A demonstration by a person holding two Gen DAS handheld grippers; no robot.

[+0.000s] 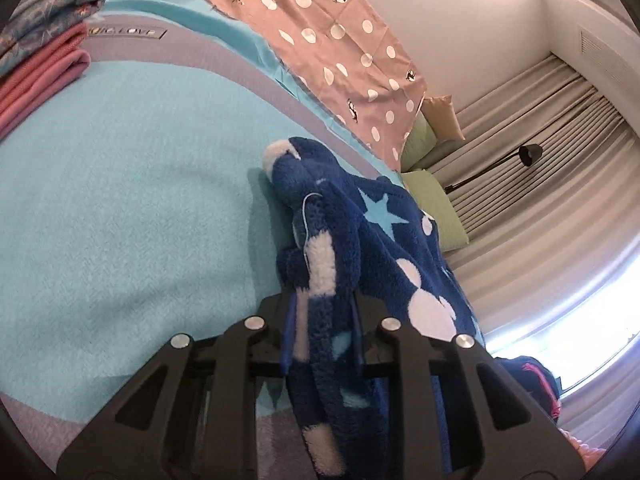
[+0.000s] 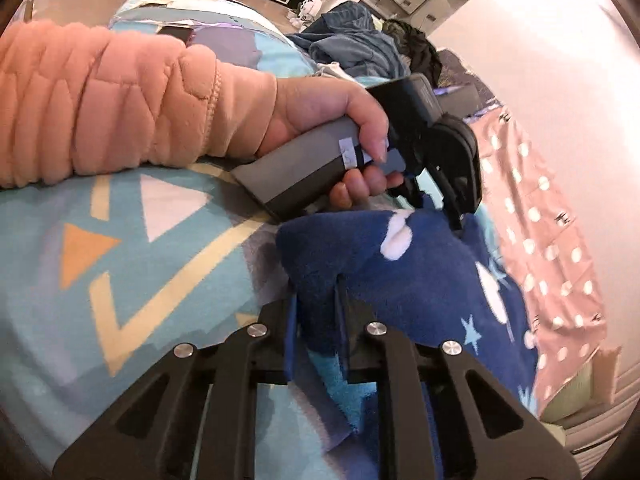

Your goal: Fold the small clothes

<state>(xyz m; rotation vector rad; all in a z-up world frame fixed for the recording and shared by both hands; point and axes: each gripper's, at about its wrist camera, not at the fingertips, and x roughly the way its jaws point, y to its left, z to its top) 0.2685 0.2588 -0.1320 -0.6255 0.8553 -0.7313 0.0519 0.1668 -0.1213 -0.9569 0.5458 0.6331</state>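
You have one blue fleece garment [image 1: 352, 240] on the turquoise bedspread [image 1: 120, 208], and both claws are clenched on it. Your left gripper [image 1: 324, 316] pinches a bunched fold; your right gripper [image 2: 320, 312] bites another edge of the same fleece, beside your left hand [image 2: 332, 120] on its grey handle. One pink polka-dot cloth [image 1: 320, 40] lies past the garment, touching it in the right view. One stack of folded clothes [image 1: 40, 52] sits well apart at the far left.
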